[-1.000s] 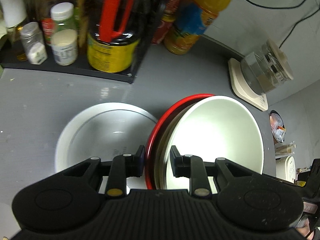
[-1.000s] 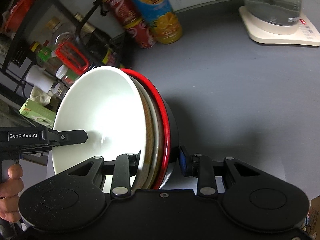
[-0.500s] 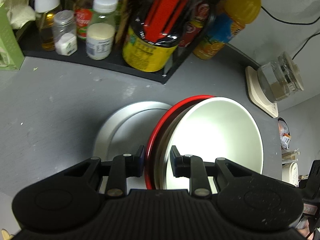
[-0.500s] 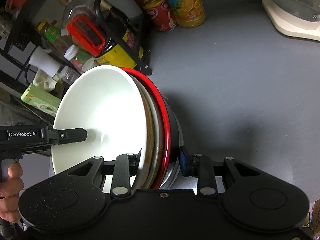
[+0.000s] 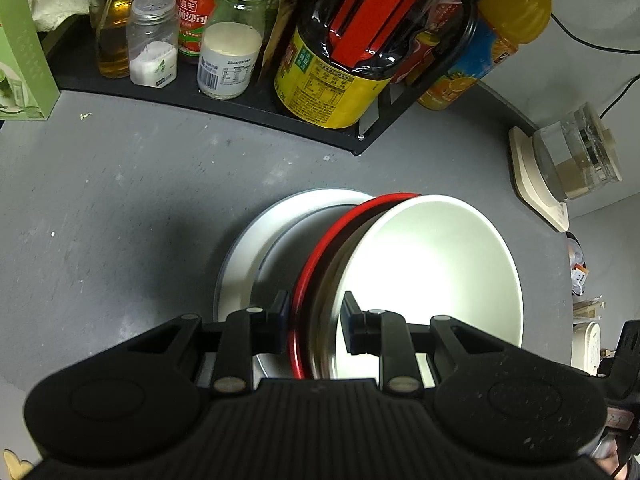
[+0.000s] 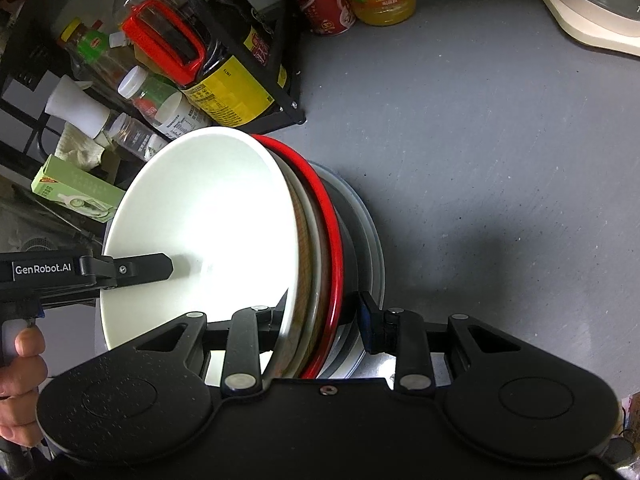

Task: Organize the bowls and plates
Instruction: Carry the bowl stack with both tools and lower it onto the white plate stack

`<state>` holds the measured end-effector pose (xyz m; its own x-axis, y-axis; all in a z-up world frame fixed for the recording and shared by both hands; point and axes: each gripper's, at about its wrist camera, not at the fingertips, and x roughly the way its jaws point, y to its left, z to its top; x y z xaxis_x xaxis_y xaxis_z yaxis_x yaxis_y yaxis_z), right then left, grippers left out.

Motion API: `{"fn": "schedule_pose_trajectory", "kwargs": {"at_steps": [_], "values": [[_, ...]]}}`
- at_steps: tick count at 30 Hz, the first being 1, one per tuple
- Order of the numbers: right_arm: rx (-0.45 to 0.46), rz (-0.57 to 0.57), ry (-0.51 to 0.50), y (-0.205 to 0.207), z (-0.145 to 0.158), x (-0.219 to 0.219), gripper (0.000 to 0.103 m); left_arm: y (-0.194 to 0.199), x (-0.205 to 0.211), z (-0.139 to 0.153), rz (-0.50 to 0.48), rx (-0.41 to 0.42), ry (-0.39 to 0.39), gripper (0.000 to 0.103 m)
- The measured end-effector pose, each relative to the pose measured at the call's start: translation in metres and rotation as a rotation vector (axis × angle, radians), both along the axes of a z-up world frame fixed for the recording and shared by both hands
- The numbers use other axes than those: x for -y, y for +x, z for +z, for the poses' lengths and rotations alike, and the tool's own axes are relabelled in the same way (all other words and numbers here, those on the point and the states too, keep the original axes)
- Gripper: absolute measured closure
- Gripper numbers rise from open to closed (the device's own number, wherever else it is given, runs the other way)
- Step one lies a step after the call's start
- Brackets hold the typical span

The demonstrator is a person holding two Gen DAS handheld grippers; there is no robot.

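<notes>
While both tongs grip the nested stack – left tongs clamped on its near rim, right tongs clamped on the opposite edge – the stack is tilted steeply, almost on edge, over the wide white plate that lies flat on the grey bench. Stack = white bowl innermost, a beige-rimmed dish behind it, red-rimmed bowl outermost w/ its dark back towards the plate. Whether the stack already touches the plate can't be told.

Risks, as I judge them: w/ the tilt this steep, the white bowl is only wedged in & could slide out if either grip eases early. If the two sides come down unevenly, the stack may land off-centre on the plate and rock or chip a rim. Spice rack w/ jars & the soy bottle sits just behind – a wide swing could knock it
</notes>
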<state>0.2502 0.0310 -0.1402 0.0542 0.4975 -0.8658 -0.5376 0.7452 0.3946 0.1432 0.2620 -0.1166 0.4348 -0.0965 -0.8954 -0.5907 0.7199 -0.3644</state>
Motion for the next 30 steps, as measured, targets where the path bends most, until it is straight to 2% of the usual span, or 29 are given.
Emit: {"fn": "schedule_pose_trajectory", "kwargs": {"at_steps": [20,23,30], "values": [[-0.004,-0.041,0.016,0.005,-0.001,0.001,0.065,0.004,-0.001,-0.010,0.032,-0.004,-0.029,0.078],[-0.018,-0.049,0.019,0.004,-0.001,0.001,0.062,0.005,0.002,-0.006,0.023,-0.001,-0.009,0.078],[-0.007,-0.070,0.030,-0.001,0.000,0.003,0.061,0.003,0.005,0.008,0.006,0.034,0.024,0.072]]}}
